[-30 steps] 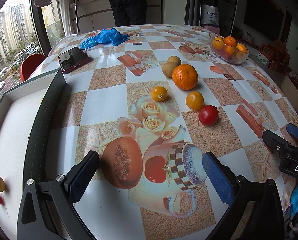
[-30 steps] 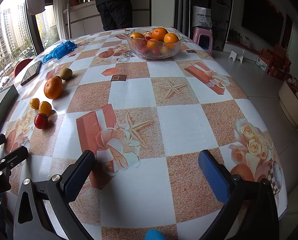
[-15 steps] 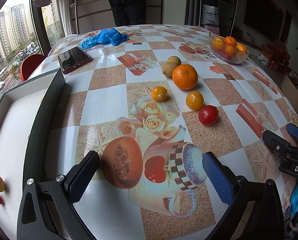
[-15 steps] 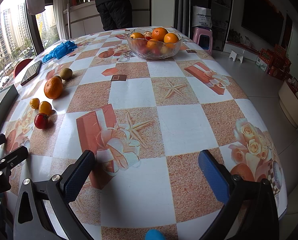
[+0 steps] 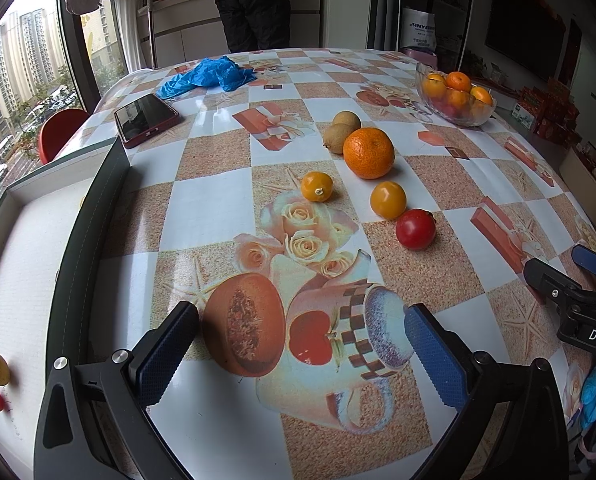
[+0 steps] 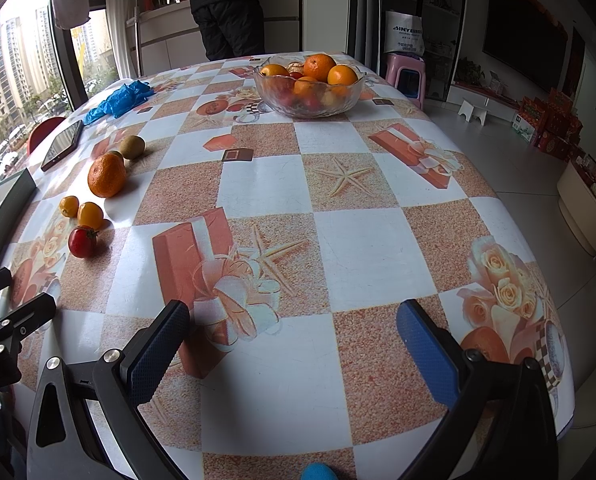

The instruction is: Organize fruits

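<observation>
Your left gripper (image 5: 300,350) hangs low over the patterned table (image 5: 214,208), jaws spread wide, gripping and touching nothing. Your right gripper (image 6: 294,346) is likewise wide apart and empty — just above the cloth. Beyond the left gripper lie a red tomato (image 5: 415,228), two small yellow-orange fruits (image 5: 388,199), a large orange (image 5: 369,153) and two brown kiwis (image 5: 338,138) touching it. Farthest off, a glass bowl (image 6: 310,94) holds oranges. A white tray (image 5: 22,264) on your left holds two small fruits.
</observation>
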Action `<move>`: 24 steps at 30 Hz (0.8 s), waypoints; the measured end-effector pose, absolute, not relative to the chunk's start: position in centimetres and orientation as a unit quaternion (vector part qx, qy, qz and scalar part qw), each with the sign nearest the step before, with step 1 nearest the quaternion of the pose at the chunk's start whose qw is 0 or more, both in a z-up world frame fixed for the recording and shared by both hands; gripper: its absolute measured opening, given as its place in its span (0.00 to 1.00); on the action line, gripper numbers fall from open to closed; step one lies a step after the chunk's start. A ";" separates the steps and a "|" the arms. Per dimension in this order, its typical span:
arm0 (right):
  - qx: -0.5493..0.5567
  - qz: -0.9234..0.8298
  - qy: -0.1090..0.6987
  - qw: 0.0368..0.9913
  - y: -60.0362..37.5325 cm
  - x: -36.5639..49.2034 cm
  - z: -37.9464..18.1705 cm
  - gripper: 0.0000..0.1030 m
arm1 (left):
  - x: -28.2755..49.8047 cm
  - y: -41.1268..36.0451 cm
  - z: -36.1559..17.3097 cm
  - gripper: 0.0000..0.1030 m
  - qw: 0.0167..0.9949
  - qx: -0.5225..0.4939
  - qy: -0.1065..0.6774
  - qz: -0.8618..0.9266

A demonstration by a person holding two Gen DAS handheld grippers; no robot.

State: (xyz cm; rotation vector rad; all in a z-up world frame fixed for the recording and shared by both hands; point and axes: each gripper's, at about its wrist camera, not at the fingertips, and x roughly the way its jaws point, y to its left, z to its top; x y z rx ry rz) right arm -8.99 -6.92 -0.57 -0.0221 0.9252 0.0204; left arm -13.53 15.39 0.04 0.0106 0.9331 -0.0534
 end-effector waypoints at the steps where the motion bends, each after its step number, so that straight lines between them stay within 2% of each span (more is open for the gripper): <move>1: -0.011 0.010 0.448 0.894 -6.9 -9.0 -0.5 1.00 | -13.6 15.4 0.0 1.00 0.892 0.006 0.450 -0.028; 8: -0.012 0.019 0.496 0.868 -5.7 -8.1 -0.2 1.00 | -14.6 16.0 0.3 1.00 0.887 0.012 0.461 -0.037; 16: -0.031 0.121 0.490 0.863 1.8 -6.5 0.0 0.97 | -16.0 17.7 0.8 1.00 0.887 0.013 0.460 -0.029; 19: -0.042 0.142 0.486 0.861 4.4 -5.4 0.2 0.88 | -16.3 18.1 1.1 1.00 0.889 0.015 0.458 -0.030; 21: -0.054 0.152 0.481 0.862 5.7 -4.9 0.2 0.71 | -16.3 18.3 1.4 1.00 0.889 0.014 0.457 -0.031; 22: -0.062 0.156 0.479 0.862 6.2 -4.8 0.3 0.66 | -16.2 18.3 1.5 1.00 0.890 0.014 0.455 -0.030; 23: -0.068 0.160 0.478 0.861 6.6 -4.6 0.3 0.55 | -16.1 18.4 1.7 1.00 0.890 0.016 0.454 -0.030; 24: -0.072 0.163 0.478 0.860 6.8 -4.6 0.3 0.38 | -15.9 18.4 1.8 1.00 0.891 0.018 0.453 -0.028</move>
